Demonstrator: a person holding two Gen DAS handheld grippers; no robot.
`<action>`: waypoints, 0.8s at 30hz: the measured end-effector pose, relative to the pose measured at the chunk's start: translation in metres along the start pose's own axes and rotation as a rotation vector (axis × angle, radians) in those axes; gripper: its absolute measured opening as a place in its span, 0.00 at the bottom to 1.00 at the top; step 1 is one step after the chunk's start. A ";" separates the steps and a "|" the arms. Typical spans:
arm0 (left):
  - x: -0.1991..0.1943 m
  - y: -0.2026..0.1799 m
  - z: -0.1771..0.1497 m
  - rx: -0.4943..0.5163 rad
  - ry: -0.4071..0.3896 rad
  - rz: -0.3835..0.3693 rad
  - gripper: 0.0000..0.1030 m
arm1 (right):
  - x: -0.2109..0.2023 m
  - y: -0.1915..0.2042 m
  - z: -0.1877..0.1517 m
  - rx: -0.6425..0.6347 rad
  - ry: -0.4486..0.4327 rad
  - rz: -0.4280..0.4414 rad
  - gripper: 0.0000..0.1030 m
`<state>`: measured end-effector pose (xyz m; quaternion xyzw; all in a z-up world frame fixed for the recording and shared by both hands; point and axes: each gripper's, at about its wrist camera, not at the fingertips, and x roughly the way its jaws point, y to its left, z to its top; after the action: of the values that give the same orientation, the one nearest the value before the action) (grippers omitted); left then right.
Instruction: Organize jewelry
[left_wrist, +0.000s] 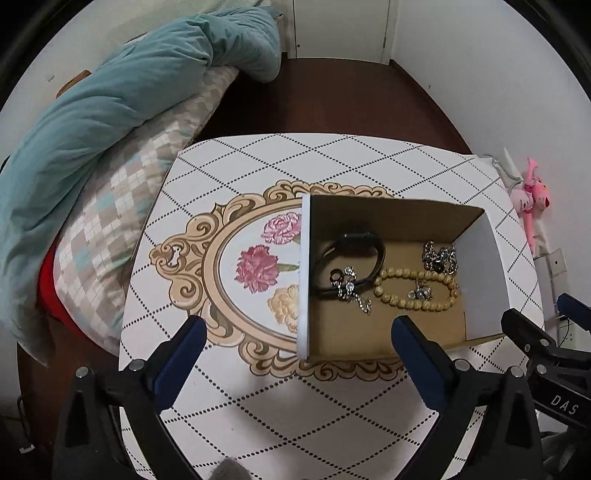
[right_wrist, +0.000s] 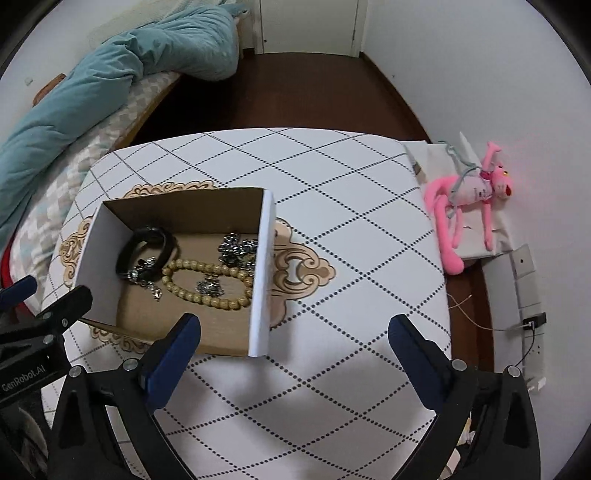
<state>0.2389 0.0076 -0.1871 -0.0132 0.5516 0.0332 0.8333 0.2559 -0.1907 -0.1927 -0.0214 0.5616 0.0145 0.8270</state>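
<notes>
Left hand-held gripper (left_wrist: 297, 334): jaws spread wide, nothing between them; it hangs above the table (left_wrist: 236, 413) at the near edge, toward 6 o'clock of the box.
Right hand-held gripper (right_wrist: 293, 332): jaws likewise wide apart and empty, hanging over bare table just at 4 o'clock of the box.
Box (left_wrist: 388, 218): an open cardboard box with white outer walls, standing on the table's floral medallion.
Black bracelet (left_wrist: 349, 258): lies in the box toward 10 o'clock of its floor.
Beaded bracelet (left_wrist: 415, 290): a loop of pale wooden beads near the middle, toward 3 o'clock.
Silver chain pieces (left_wrist: 439, 256): one cluster at 2 o'clock; another, (left_wrist: 349, 288), overlaps the black bracelet; a small charm (left_wrist: 421, 293) sits inside the bead loop.
Done so far: all visible jewelry is gathered in the box; none shows on the tabletop.
Left to do: probably little. The pieces lie loose and overlapping, so separating them may remain, or the task is near its end.
</notes>
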 end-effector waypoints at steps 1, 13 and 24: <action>0.000 -0.001 -0.001 -0.001 -0.001 -0.001 0.99 | 0.000 -0.001 -0.001 0.001 0.000 -0.004 1.00; -0.044 -0.002 -0.015 -0.007 -0.080 0.020 0.99 | -0.040 -0.005 -0.016 0.022 -0.080 -0.023 1.00; -0.135 0.000 -0.045 -0.005 -0.194 0.017 0.99 | -0.137 -0.010 -0.048 0.050 -0.218 -0.019 1.00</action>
<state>0.1450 -0.0009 -0.0808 -0.0073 0.4685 0.0430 0.8824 0.1614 -0.2026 -0.0832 -0.0042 0.4681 -0.0053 0.8836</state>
